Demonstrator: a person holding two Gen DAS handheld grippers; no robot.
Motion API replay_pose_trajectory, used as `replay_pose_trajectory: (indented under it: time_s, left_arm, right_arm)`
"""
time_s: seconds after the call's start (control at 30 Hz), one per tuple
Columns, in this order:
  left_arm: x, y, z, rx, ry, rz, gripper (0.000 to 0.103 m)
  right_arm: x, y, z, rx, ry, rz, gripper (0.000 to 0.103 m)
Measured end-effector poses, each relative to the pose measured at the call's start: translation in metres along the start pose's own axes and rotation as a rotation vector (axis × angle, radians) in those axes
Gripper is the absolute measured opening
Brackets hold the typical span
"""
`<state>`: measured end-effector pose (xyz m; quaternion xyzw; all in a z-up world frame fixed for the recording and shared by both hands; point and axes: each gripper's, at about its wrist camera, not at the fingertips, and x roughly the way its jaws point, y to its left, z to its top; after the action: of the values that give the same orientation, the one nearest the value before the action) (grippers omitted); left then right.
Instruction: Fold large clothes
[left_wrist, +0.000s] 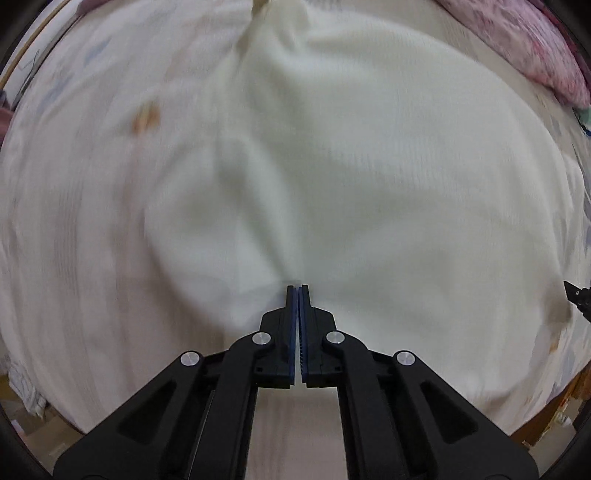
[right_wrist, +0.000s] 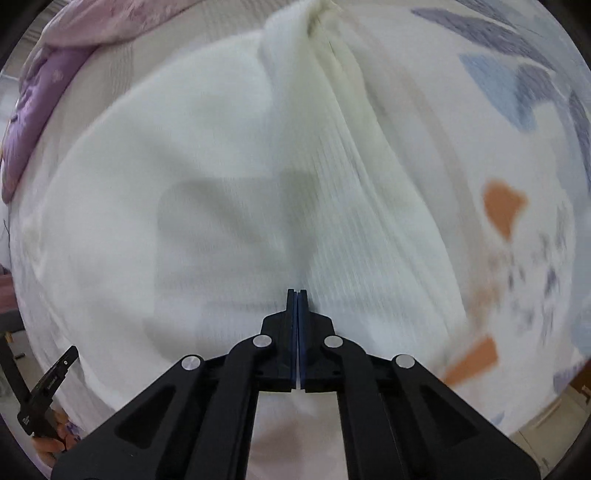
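My left gripper (left_wrist: 298, 287) and right gripper (right_wrist: 297, 291) are both clenched, apparently empty, above the cream ribbed knit garment (left_wrist: 369, 166) spread on the patterned bedsheet (right_wrist: 517, 129); I'd pinch matching corners before folding.

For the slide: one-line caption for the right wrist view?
Right tongs shut above a cream ribbed garment spread on a patterned bedsheet.

Ribbed cream knit garment (right_wrist: 229, 192) lies on smooth printed cotton bedsheet (right_wrist: 517, 155).
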<state>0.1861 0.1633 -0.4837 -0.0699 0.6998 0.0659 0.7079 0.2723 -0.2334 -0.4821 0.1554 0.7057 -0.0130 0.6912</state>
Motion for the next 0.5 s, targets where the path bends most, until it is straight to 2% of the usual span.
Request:
replay_pose_trajectory:
  time_s: [0.13,0.23,0.37,0.4,0.43,0.47,0.5]
  left_arm:
    - [0.007,0.001,-0.031,-0.036,0.038,-0.023,0.002]
    - [0.015,0.001,-0.035,-0.043,0.042,-0.017,0.002]
    - [0.013,-0.002,-0.026,-0.04,0.044,-0.018,0.004]
    - [0.008,-0.003,-0.022,-0.031,0.036,-0.009,0.006]
    - [0.001,-0.005,-0.02,-0.024,0.028,0.0,0.017]
    - [-0.004,-0.005,-0.018,-0.02,0.021,0.002,0.035]
    - [-0.012,-0.007,-0.017,-0.015,0.007,0.003,0.042]
  right_arm:
    - [0.014,-0.006,-0.031,0.029,0.127,-0.041,0.002]
    - [0.019,0.003,-0.038,-0.017,0.108,-0.07,0.003]
    - [0.021,0.003,-0.025,0.094,0.156,-0.06,0.003]
    - [0.018,0.002,-0.014,0.116,0.161,-0.038,0.008]
    - [0.01,-0.001,-0.012,0.141,0.156,-0.001,0.025]
    - [0.003,-0.003,-0.011,0.159,0.149,0.02,0.039]
    - [-0.008,-0.006,-0.011,0.183,0.132,0.03,0.067]
